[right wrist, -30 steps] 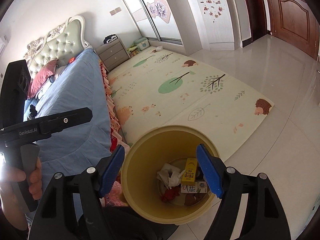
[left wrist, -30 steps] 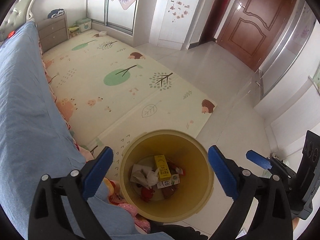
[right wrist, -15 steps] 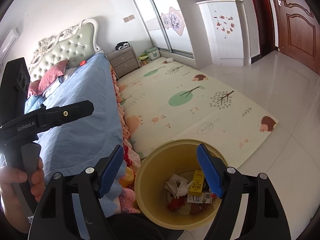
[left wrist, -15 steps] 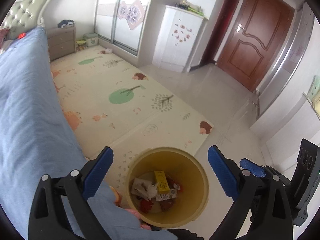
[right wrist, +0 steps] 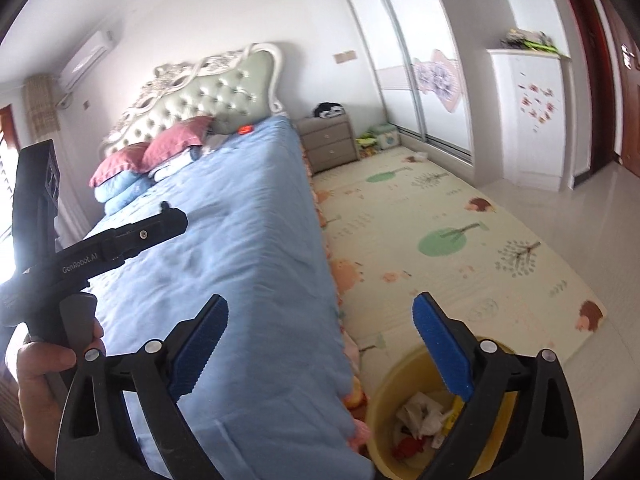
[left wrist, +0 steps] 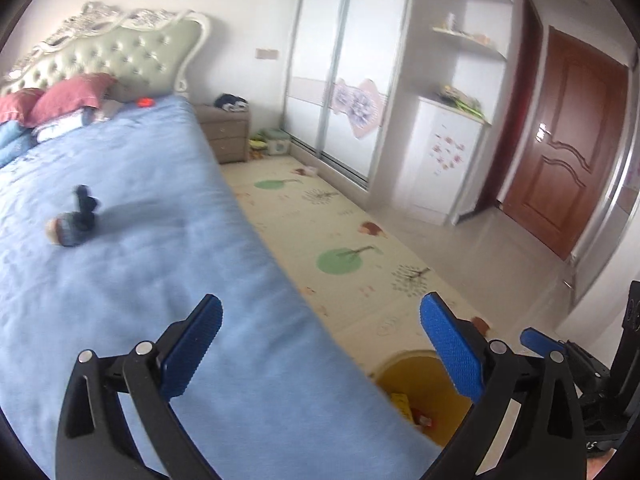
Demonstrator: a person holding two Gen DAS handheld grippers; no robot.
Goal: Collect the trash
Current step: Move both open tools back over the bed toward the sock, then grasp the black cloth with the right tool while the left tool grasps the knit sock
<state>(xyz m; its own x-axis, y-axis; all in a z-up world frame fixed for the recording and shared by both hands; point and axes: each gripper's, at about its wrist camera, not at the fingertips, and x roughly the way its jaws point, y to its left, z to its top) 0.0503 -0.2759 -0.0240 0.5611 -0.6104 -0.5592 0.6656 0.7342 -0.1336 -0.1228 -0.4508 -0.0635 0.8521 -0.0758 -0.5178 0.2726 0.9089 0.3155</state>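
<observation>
Left tool (left wrist: 320,334): jaws wide apart, nothing between the blue pads, aimed across the bed.
Right tool (right wrist: 320,330): jaws opening, nothing between them, round yellow plastic trash bin (right wrist: 390,396) low under the right finger.
Trash already in bin: crumpled white tissue (right wrist: 420,410), a yellow carton and red scraps, lying loose on the bottom.
Bin place: on the floor, just beside the corner of the blue-quilted bed (left wrist: 140,240), at the edge of the cream play mat with trees (right wrist: 460,240).
Likely next piece: small dark rounded object with a pale end (left wrist: 72,220) lying on the quilt, well apart from both tools; blurred, so kind cannot be told.
Handling guess: looks small and light, sitting on soft bedding that gives under pressure; risk of pinching quilt along with it.
Hold point: across the thicker rounded body, pads coming from above, closing gently.
</observation>
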